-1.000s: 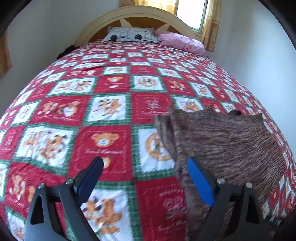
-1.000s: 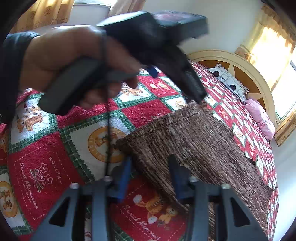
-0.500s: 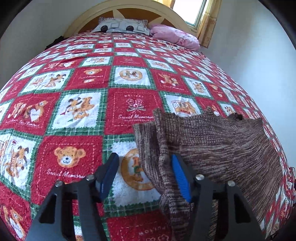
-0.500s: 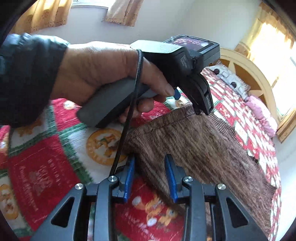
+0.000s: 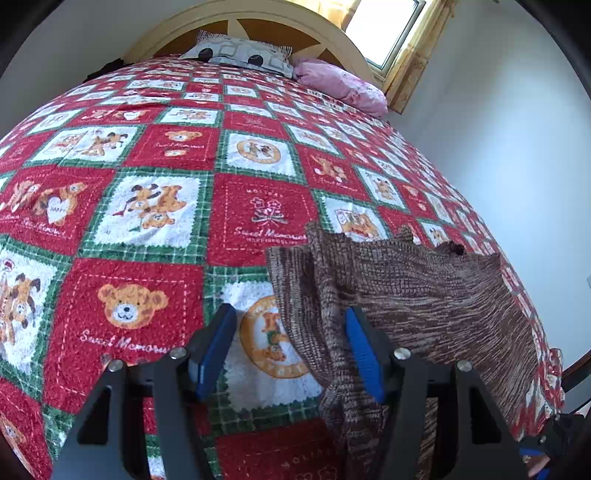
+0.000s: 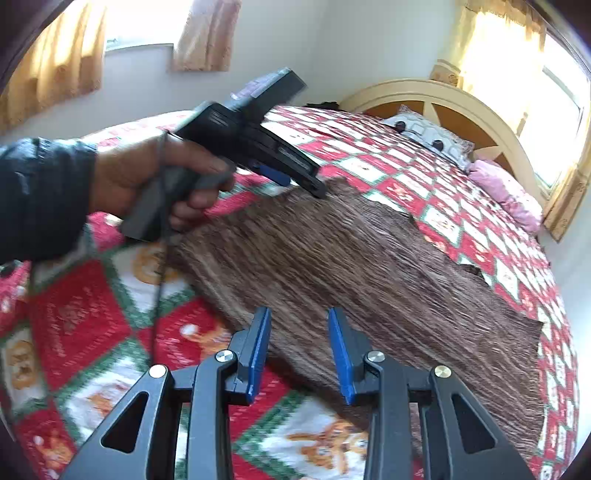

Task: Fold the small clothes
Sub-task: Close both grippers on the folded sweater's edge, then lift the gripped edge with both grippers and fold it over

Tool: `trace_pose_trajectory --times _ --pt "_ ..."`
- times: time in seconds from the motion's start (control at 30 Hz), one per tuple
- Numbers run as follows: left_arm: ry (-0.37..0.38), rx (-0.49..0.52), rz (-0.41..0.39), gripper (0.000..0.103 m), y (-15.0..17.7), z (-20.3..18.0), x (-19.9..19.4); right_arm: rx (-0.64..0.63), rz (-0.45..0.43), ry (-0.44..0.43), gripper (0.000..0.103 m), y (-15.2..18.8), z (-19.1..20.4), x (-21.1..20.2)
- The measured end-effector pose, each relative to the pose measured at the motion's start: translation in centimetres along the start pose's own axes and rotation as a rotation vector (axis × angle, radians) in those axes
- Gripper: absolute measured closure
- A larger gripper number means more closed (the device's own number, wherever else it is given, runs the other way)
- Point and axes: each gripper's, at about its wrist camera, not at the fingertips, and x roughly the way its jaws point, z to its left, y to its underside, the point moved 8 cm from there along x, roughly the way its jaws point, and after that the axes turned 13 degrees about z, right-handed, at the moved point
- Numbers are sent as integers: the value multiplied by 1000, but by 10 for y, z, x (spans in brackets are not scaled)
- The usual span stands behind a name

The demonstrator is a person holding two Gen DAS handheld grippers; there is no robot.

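Observation:
A brown knit garment (image 5: 424,306) lies spread on the patchwork bedspread (image 5: 155,206); its left edge is bunched into a raised fold. My left gripper (image 5: 288,347) straddles that fold, which lies against the right pad and clear of the left one. Its jaws are opening. In the right wrist view, a hand in a dark sleeve holds the left gripper (image 6: 303,184) at the far corner of the garment (image 6: 369,266). My right gripper (image 6: 297,354) hovers over the near edge, jaws apart, cloth showing below the gap, nothing pinched.
A patterned pillow (image 5: 240,55) and a pink pillow (image 5: 340,85) lie by the curved headboard (image 5: 258,26). White walls and curtained windows (image 6: 535,85) border the bed. The bed's right edge (image 5: 550,369) is close to the garment.
The left jaws narrowed from wide and came in around the garment's bunched left edge. The right gripper shifted along the near edge, so the hand holding the left gripper now looks farther away.

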Motion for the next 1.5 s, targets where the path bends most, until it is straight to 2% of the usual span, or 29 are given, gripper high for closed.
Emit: trace_pose_trajectory --times 0.1,0.17,0.23,0.3,0.37,0.47,0.53,0.57,0.6,0.63,0.7,0.77,0.83,0.87,0.9,0.97,1.2,1.37,1.5 --pt "38 -22 -4 38 0 3 -1 -65 12 35 69 -1 9 9" --pt "16 -9 -3 38 -1 3 0 -117 21 22 68 -3 23 15" --pt "-36 26 3 33 0 1 1 -162 26 16 50 -4 40 15" --pt "-74 65 9 26 1 -4 3 -204 4 61 50 -9 56 16" --pt "-84 74 11 26 1 -4 3 -193 5 52 50 -17 59 19" --pt "-62 64 12 26 1 0 2 -150 13 23 50 -29 59 27" --pt "-69 68 15 26 0 0 3 -161 5 37 50 -35 62 30" --pt "-76 72 16 26 0 0 3 -170 3 45 52 -36 65 31" --pt "-81 75 18 26 0 -1 4 -182 2 49 58 -39 68 32" --pt "-85 78 19 26 0 -4 5 -187 5 45 69 -40 71 32" --pt "-90 82 19 27 1 -7 6 -177 24 14 84 -43 73 37" --pt "-92 88 19 33 1 -9 7 -154 30 -7 89 -44 72 36" --pt "-70 100 17 52 2 -13 6 -129 32 -39 94 -44 67 34" --pt "-32 115 21 77 3 -17 6 -112 29 -56 95 -43 63 30" --pt "-13 124 25 83 3 -19 6 -100 25 -63 95 -42 59 29" --pt "-3 127 26 89 4 -21 5 -67 19 -81 95 -40 47 23" --pt "29 62 26 91 1 -29 -5 44 8 -162 95 -30 11 16" --pt "68 63 -14 91 -7 -50 -22 84 -6 -169 96 -26 2 7" --pt "69 89 -29 92 -13 -70 -31 111 -31 -171 96 -24 -8 -2"
